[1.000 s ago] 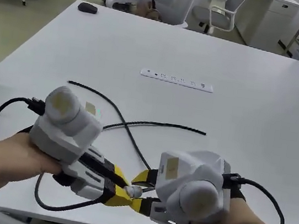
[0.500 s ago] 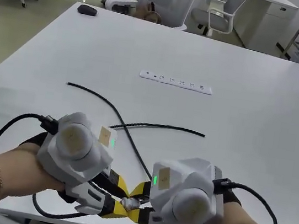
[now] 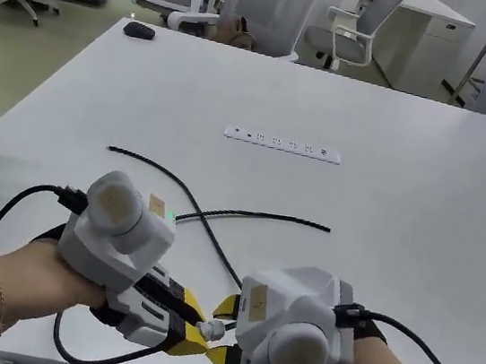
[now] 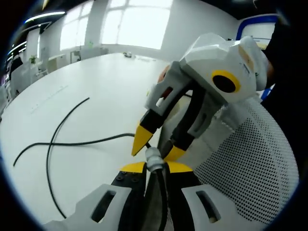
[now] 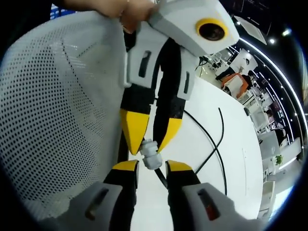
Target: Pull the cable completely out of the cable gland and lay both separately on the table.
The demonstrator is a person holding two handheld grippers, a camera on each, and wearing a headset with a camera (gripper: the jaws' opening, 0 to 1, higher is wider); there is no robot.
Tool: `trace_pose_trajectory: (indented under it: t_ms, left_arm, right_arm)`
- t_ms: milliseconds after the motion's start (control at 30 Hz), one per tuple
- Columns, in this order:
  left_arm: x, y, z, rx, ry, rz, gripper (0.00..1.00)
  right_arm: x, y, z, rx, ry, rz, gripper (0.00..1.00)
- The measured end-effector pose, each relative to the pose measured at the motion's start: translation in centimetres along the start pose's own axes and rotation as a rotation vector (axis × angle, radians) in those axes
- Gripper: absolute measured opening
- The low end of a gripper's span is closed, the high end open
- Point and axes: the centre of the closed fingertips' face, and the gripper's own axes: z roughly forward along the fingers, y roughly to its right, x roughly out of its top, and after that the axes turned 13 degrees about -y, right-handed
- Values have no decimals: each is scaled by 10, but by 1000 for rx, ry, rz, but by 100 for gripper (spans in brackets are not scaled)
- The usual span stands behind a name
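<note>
Grey plastic cable gland (image 5: 151, 155) at near bench (image 3: 396, 122) edge, pinched by left hand-held gripper (image 4: 155, 167). Right hand-held gripper (image 5: 152, 166) jaws apart, astride black cable (image 4: 106, 140). Gland likely light, rigid, slick; cable limp. Grip cable just beside gland.

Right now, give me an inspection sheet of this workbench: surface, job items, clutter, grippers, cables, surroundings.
Surface: white table, mostly bare.
Job's things: cable gland held at the near edge between both grippers; black cable runs into it, not yet out.
Clutter: second black cable crossing the first; power strip; dark mouse at the far corner.
Grippers: left gripper shut on the gland; right gripper flanks the cable beside it, grip unclear.
Cables: left lead and right lead, both slack.
Surroundings: office chairs, desks beyond.
</note>
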Motion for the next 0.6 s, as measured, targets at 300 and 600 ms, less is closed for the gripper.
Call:
trace_pose_trajectory:
  t_ms: [300, 600]
  left_arm:
    - [-14, -2, 6, 67, -93, 121, 17]
    - [-39, -19, 6, 145, -217, 126, 17]
  right_arm:
    - [-17, 4, 6, -16, -89, 16, 7]
    - [-60, 28, 5, -74, -234, 179, 8]
